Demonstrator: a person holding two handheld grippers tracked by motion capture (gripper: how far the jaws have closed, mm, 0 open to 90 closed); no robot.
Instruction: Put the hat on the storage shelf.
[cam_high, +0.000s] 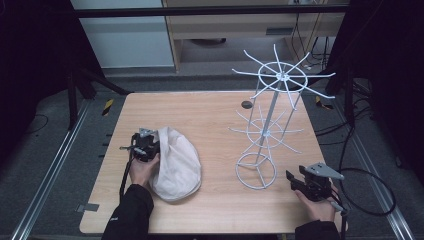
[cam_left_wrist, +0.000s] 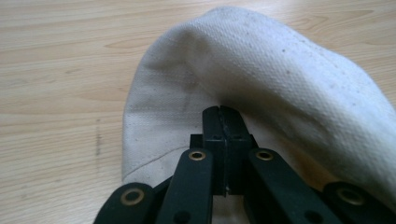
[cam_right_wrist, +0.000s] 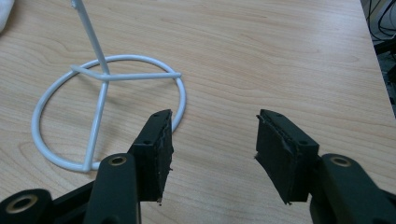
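The high view looks down on the whole counter from far up; both gripper views sit close above that same counter.

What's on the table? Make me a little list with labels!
Cloth thing: cream cap lying on the wooden table
Left tongs: shut on the cap's edge
Right tongs: open, holding nothing, just above the table
Tall thing: white wire rack, upright, spokes bare
Rack's ring base: beside the right tongs, apart
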